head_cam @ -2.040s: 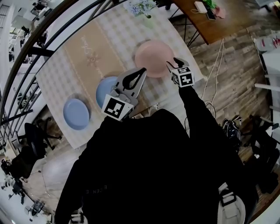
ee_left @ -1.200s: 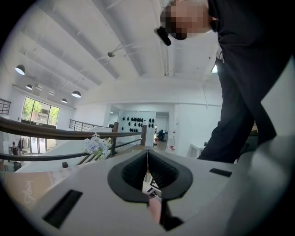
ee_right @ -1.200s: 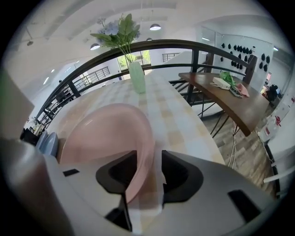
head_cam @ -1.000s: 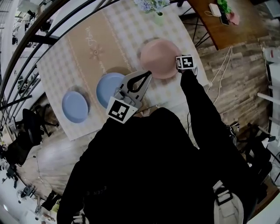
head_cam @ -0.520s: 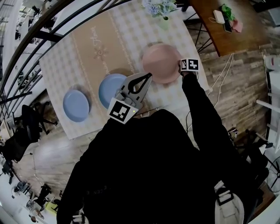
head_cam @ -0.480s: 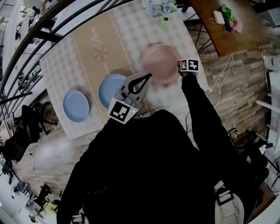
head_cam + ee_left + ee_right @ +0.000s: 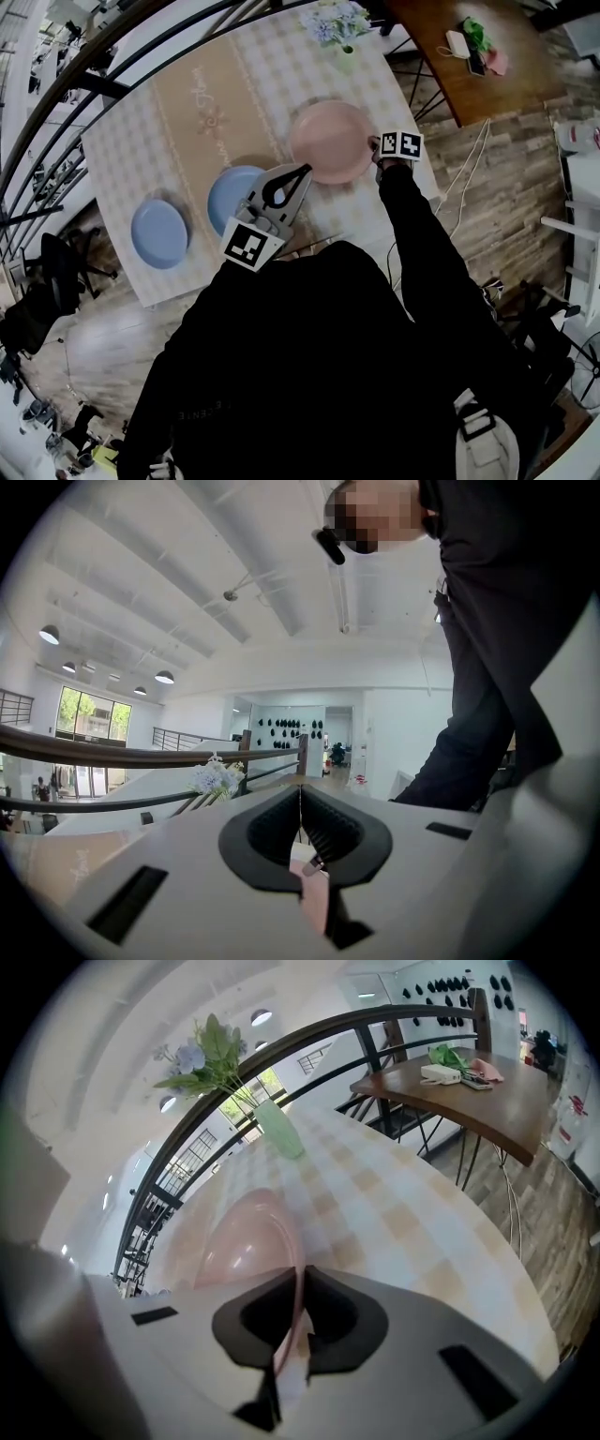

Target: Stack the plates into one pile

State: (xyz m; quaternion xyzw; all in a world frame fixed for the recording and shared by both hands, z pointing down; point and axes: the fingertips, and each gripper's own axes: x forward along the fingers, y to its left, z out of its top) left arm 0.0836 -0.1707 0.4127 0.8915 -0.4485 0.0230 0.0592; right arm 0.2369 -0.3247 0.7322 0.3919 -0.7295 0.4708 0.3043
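Pinched pink plate [image 7: 328, 141] rim with the closing right gripper [image 7: 298, 1283] at right edge of table [image 7: 187, 122]; held left gripper [image 7: 300, 803] pressed together, empty, half hiding a blue plate [image 7: 230, 192]

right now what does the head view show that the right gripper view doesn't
Only the head view: the left blue plate, the middle blue plate, and the left gripper beside that middle plate.

Only the right gripper view: the right gripper with its jaws closing on the rim of the pink plate, which sits between them.

Both: the pink plate, the vase of flowers, the checked tablecloth and the wooden desk.
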